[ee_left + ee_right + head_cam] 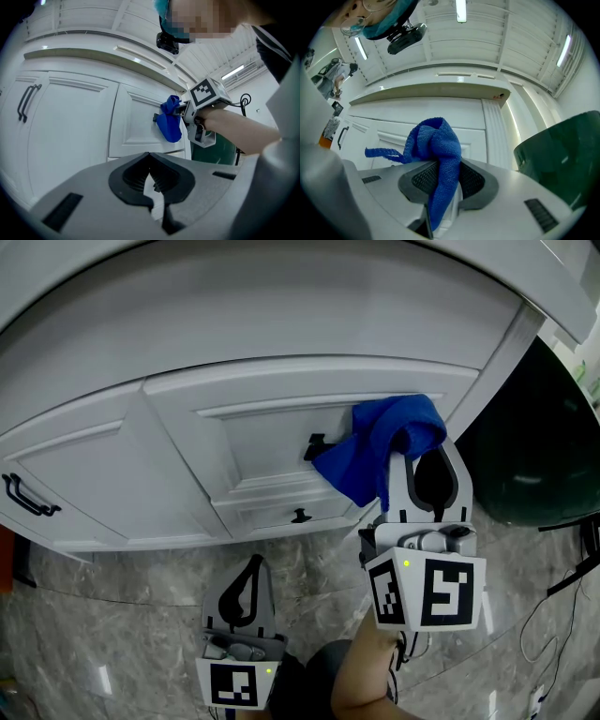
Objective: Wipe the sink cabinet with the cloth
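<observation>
A blue cloth (386, 444) is bunched in my right gripper (419, 442), whose jaws are shut on it. The cloth rests at the right-hand door of the white sink cabinet (187, 352), beside a small black knob (315, 444); I cannot tell how firmly it presses. In the right gripper view the cloth (438, 152) drapes over the jaws of the right gripper (445, 161) and hides their tips. My left gripper (251, 566) hangs lower, above the floor, shut on nothing. The left gripper view shows its closed left gripper (150, 161), with the cloth (169, 123) against the door.
The left cabinet door carries a long black handle (26, 498), and a second knob (300, 516) sits on the low drawer. A dark green bin (534, 446) stands right of the cabinet. Grey marble floor (112, 615) lies below, with cables (553, 615) at the right.
</observation>
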`<action>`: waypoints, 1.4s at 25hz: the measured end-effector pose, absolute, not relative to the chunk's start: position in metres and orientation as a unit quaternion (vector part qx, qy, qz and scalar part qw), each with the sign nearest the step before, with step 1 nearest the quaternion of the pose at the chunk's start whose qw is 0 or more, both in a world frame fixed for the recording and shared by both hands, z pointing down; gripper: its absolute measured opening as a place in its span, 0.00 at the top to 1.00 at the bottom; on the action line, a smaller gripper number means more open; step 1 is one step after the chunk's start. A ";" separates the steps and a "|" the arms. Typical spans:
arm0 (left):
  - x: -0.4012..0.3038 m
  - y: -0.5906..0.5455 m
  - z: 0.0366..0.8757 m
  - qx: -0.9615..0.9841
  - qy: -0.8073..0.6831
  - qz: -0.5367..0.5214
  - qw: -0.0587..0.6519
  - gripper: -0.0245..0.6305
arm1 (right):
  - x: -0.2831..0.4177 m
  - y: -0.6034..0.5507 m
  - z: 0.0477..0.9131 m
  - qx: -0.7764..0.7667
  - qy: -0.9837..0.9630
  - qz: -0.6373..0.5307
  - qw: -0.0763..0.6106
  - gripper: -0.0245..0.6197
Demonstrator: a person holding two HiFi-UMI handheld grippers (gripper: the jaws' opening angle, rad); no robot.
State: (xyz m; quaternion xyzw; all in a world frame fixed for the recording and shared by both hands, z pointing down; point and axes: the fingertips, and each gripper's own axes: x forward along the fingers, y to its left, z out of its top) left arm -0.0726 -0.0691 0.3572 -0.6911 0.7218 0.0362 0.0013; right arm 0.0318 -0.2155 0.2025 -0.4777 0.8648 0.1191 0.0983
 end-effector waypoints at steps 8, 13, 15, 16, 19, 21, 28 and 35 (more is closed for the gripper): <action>-0.069 -0.072 0.360 -0.694 0.719 0.033 -0.001 0.96 | 0.040 -0.220 0.203 -0.485 0.861 0.115 0.107 0.78; -0.073 -0.072 0.360 -0.691 0.722 0.034 -0.004 0.96 | 0.045 -0.221 0.201 -0.492 0.856 0.120 0.106 0.78; -0.074 -0.072 0.361 -0.691 0.722 0.033 -0.004 0.96 | 0.046 -0.220 0.200 -0.492 0.856 0.120 0.106 0.78; -0.074 -0.072 0.361 -0.691 0.722 0.034 -0.003 0.96 | 0.046 -0.220 0.200 -0.493 0.855 0.121 0.106 0.78; -0.076 -0.072 0.362 -0.689 0.724 0.034 -0.004 0.96 | 0.058 -0.221 0.196 -0.520 0.837 0.139 0.096 0.78; -0.077 -0.073 0.362 -0.689 0.724 0.035 -0.004 0.96 | 0.072 -0.227 0.197 -0.544 0.821 0.147 0.090 0.78; -0.070 -0.077 0.364 -0.696 0.717 0.036 -0.007 0.96 | 0.085 -0.235 0.203 -0.565 0.806 0.142 0.100 0.78; -0.072 -0.074 0.358 -0.692 0.721 0.042 0.000 0.96 | 0.085 -0.236 0.204 -0.579 0.794 0.152 0.107 0.78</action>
